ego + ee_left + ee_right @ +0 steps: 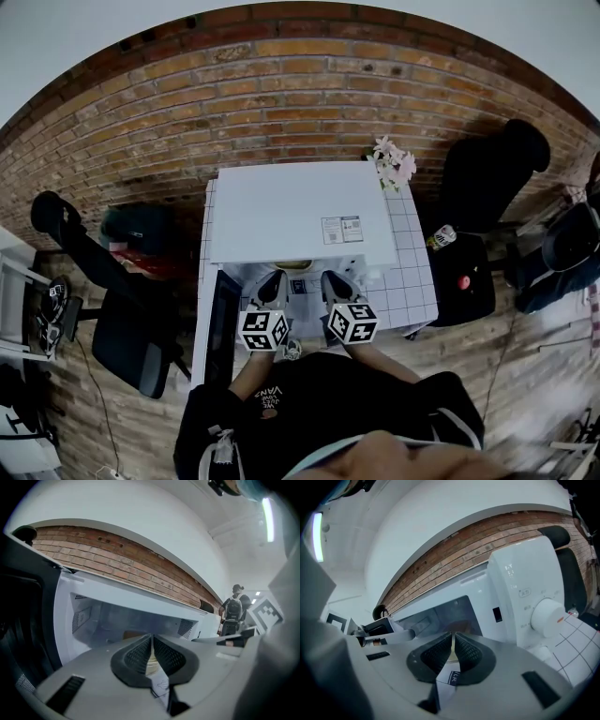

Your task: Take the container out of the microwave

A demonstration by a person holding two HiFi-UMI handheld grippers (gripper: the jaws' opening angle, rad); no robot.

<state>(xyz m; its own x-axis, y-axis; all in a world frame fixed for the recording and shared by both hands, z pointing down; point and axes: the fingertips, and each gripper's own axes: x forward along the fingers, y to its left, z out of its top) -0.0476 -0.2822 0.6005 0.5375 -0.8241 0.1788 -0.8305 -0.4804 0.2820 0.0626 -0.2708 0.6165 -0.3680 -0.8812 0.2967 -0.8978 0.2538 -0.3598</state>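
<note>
While the left gripper (274,277) and right gripper (335,277) pinch the container (293,265), a tiled table (412,277) backs onto a brick wall (281,103).

Microwave (300,211) on table (412,281), container (292,265) at its mouth

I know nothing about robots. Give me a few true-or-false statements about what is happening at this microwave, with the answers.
1. The white microwave has its dark door swung open. True.
2. The left gripper and the right gripper both have their jaws spread wide. False: both are shut, each pinching a thin beige edge, apparently the rim of the beige-rimmed container at the opening.
3. The wall behind the microwave is red brick. True.
4. The white round dial sits left of the microwave's opening. False: it is to the right of it.
</note>
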